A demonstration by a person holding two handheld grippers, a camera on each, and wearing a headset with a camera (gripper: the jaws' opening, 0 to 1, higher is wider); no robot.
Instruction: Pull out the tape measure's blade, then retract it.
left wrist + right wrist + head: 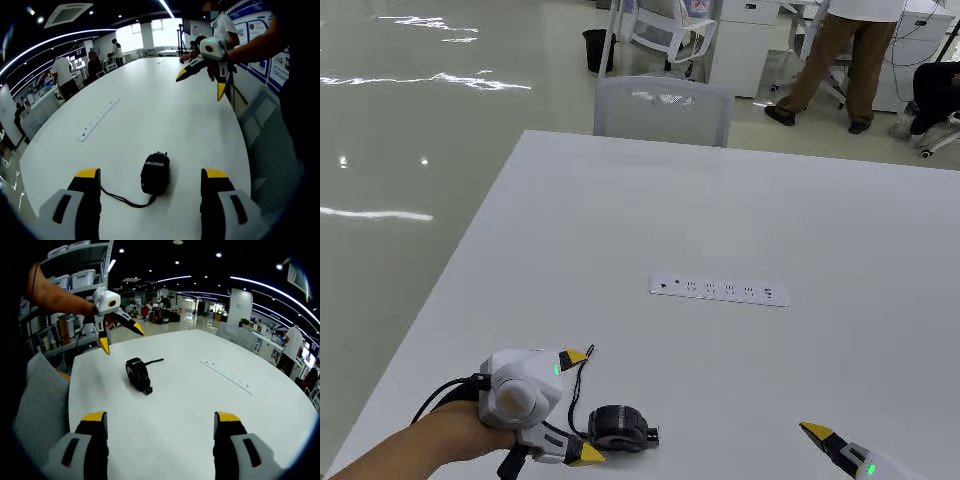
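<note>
Nothing is held yet: the left gripper (582, 406) and right gripper (161, 416) are both spread wide. The tape measure (620, 428) must be grabbed first.

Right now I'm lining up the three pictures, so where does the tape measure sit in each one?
Head view: the tape measure is near the bottom edge, left of centre.
Left gripper view: low centre.
Right gripper view: left of centre, at mid-height.
Shared landmark: the white power strip, seen in all three.
</note>
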